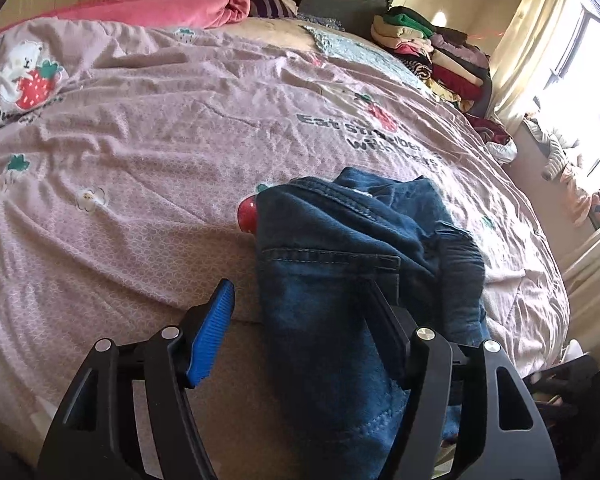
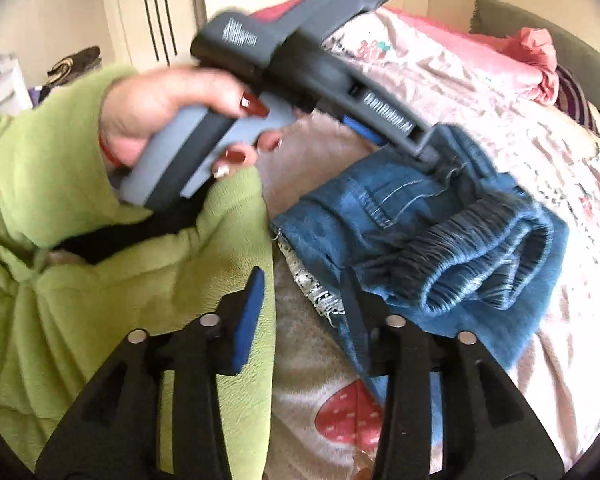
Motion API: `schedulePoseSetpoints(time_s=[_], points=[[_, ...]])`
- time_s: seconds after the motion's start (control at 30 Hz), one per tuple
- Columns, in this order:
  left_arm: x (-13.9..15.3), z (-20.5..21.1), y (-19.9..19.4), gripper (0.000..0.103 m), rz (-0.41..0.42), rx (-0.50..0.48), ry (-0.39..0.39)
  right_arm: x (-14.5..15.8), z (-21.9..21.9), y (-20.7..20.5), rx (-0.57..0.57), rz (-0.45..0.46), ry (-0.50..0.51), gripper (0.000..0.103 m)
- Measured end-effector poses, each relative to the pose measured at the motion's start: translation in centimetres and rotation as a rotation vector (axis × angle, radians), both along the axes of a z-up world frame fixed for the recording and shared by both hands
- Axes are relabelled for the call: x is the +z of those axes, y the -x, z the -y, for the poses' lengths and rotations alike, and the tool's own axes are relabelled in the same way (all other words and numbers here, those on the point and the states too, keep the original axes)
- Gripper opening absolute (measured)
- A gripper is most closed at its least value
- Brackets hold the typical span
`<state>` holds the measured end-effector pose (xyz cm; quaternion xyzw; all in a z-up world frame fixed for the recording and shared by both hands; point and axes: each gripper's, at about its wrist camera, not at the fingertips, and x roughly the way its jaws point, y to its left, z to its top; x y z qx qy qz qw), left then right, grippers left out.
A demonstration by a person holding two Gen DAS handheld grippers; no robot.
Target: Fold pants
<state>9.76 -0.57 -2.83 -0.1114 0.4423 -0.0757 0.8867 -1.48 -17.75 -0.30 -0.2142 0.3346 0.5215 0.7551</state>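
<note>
Blue denim pants point(image 1: 352, 264) lie bunched at the near edge of the bed, a back pocket and the grey elastic waistband point(image 2: 472, 248) showing. My left gripper point(image 1: 300, 300) is open, its jaws wide apart around the denim; the right finger point(image 1: 384, 320) lies on the cloth and the blue left pad point(image 1: 214, 332) is beside it. In the right wrist view the left gripper point(image 2: 400, 136) reaches onto the pants point(image 2: 380, 208). My right gripper point(image 2: 304, 300) is open, its right finger point(image 2: 354, 304) over the pants' edge.
The bed has a pink strawberry-print cover point(image 1: 160, 128). A pink blanket point(image 1: 188, 4) lies at the head. A stack of folded clothes point(image 1: 432, 52) sits at the far right by the curtain. The person's green sleeve point(image 2: 100, 240) fills the left of the right wrist view.
</note>
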Motion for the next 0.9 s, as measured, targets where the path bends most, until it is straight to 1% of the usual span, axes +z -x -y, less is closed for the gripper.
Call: schedulePoseSetpoints(time_s=[0.07,0.13,0.17,0.2,0.23,0.37,0.47,0.67,0.73,0.9], points=[[0.5,0.1,0.3,0.064,0.013,0.000,-0.009,1.1,0.9,0.1,-0.032,-0.003,-0.031,0.041],[0.9,0.1,0.6,0.065,0.025,0.000,-0.008,2.2,1.8,-0.1,-0.063,-0.003,-0.066,0.051],[1.2,0.1,0.8,0.065,0.032,0.002,-0.009,2.6,2.2,-0.7,-0.077,-0.003,-0.080,0.054],[1.4,0.0,0.9,0.065,0.036,0.002,-0.011,3.0,2.3,-1.0,-0.091,-0.006,-0.094,0.059],[1.5,0.1,1.0,0.065,0.041,0.001,-0.012,3.4,2.6,-1.1,-0.108,-0.006,-0.108,0.062],[2.2,0.0,1.6,0.065,0.055,0.005,-0.013,4.4,3.6,-1.9,-0.153,0.012,-0.141,0.064],[2.6,0.1,2.0,0.065,0.059,-0.002,-0.008,5.2,3.7,-1.7,-0.188,0.021,-0.167,0.069],[3.4,0.4,2.9,0.065,0.079,-0.011,-0.015,5.4,4.8,-3.8,-0.271,0.044,-0.211,0.074],[3.6,0.5,3.1,0.065,0.082,-0.014,-0.018,5.6,5.3,-4.1,-0.308,0.053,-0.230,0.079],[3.6,0.6,3.7,0.065,0.083,-0.017,-0.032,5.6,6.1,-5.1,-0.393,0.066,-0.244,0.084]])
